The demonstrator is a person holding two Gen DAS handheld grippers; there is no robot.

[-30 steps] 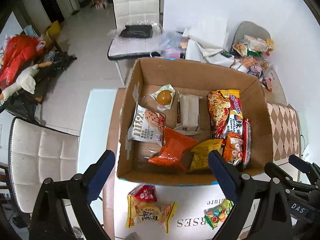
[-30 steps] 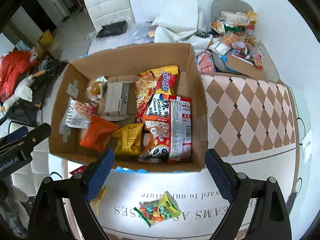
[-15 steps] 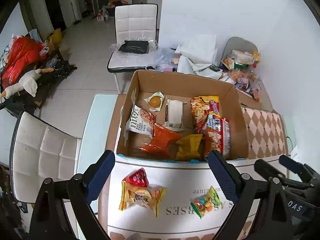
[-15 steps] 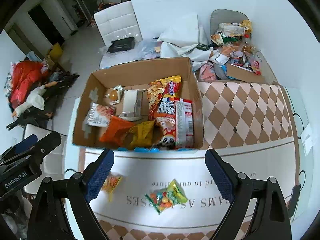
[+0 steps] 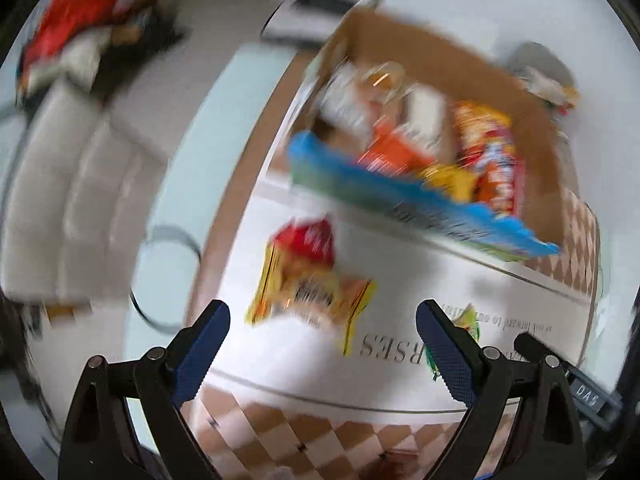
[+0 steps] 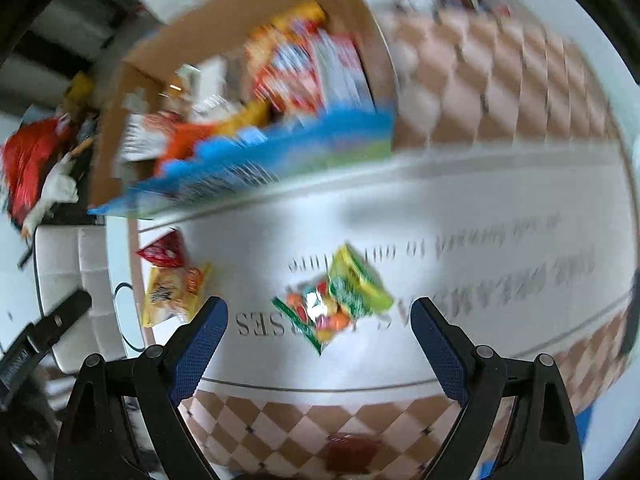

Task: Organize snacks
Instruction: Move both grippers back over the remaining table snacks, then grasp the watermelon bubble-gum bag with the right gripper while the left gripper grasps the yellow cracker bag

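My left gripper (image 5: 322, 332): wide, empty, over yellow snack pack (image 5: 308, 292) | my right gripper (image 6: 318, 330): wide, empty, over candy bag (image 6: 340, 296) | both packs loose on counter (image 6: 460, 216), outside cardboard box (image 6: 240, 52), likely next to load.

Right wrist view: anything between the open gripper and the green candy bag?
No. In the right wrist view only bare white tablecloth separates the right gripper from the candy bag.
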